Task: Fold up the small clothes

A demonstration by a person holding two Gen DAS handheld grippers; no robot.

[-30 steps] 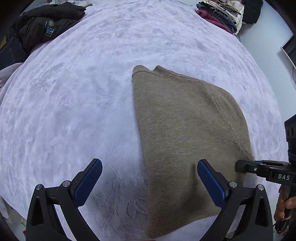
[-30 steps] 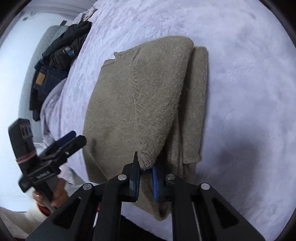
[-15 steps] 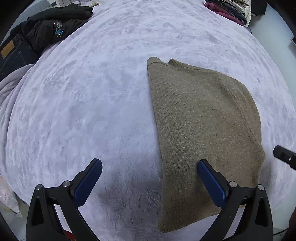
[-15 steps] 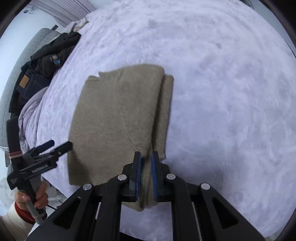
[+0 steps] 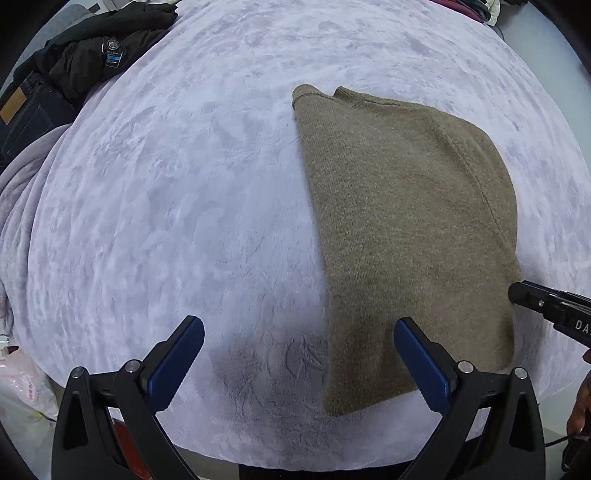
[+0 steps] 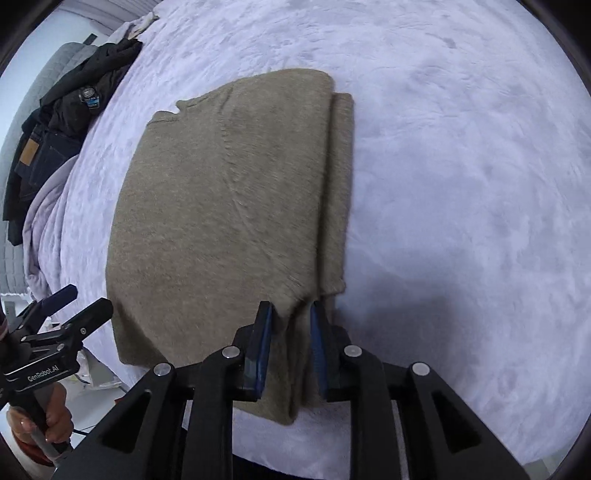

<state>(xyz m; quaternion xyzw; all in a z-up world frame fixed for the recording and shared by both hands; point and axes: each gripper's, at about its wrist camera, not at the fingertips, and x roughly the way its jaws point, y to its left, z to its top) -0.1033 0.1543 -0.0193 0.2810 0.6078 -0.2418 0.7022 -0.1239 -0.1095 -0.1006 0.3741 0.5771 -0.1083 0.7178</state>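
An olive-brown knit sweater (image 5: 406, 221) lies folded lengthwise on a pale lilac plush blanket (image 5: 184, 184), neckline at the far end. It also shows in the right wrist view (image 6: 221, 206), with a folded sleeve along its right edge. My left gripper (image 5: 299, 354) is open and empty above the blanket, its right finger over the sweater's near left corner. My right gripper (image 6: 290, 321) has its jaws slightly apart around the near end of the folded sleeve edge, and the cloth still stands between the pads. The right gripper's tip (image 5: 546, 306) shows at the sweater's right edge.
A heap of black clothes and dark jeans (image 5: 74, 70) lies at the far left of the bed. A stack of folded garments (image 5: 476, 7) sits at the far right. A pink plastic bag (image 5: 22, 387) is on the floor at the left.
My right gripper laid the sleeve cuff down along the sweater's right side and its jaws have opened a little. My left gripper drew back slightly and stayed open.
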